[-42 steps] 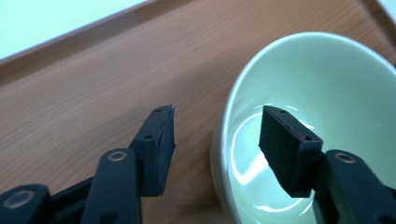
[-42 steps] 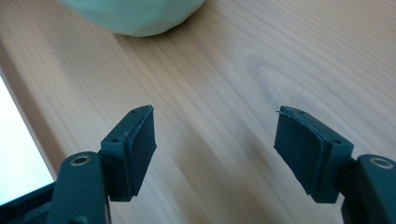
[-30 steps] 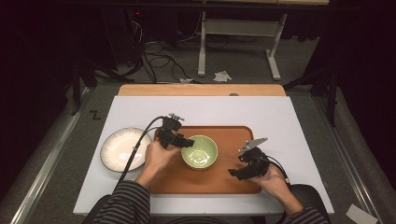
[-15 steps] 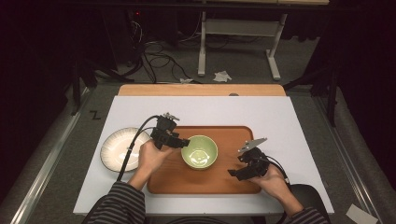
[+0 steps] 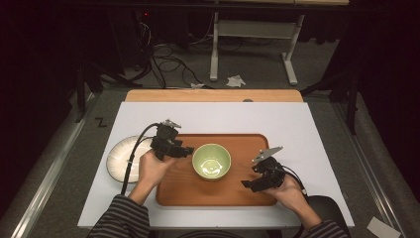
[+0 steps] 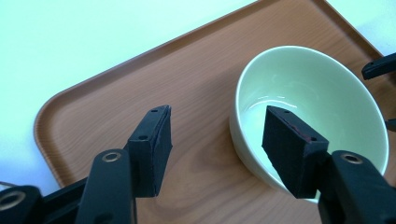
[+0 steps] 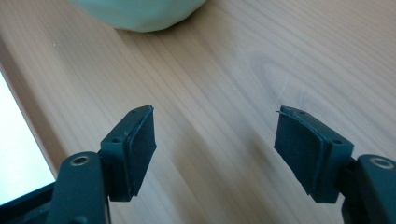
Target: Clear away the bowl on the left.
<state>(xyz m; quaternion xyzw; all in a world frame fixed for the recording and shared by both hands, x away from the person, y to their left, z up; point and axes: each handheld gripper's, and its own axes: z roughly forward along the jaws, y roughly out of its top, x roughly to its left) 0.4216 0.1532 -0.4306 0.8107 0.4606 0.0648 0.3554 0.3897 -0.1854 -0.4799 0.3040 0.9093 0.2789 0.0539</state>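
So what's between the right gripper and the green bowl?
Nothing but bare tray: the high view shows open wood between the right gripper and the bowl, and the right gripper view shows the same.

A white table [image 5: 297, 119] carries a wooden tray [image 5: 247, 144] near its front edge (centred) and a white plate [image 5: 116, 158] by its left edge.

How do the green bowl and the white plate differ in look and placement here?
The green bowl is deep, smooth and pale green; the white plate is flat, ribbed and white. The bowl stands on the wooden tray; the plate lies on the white tabletop left of the tray. Both are round, upright and look empty.
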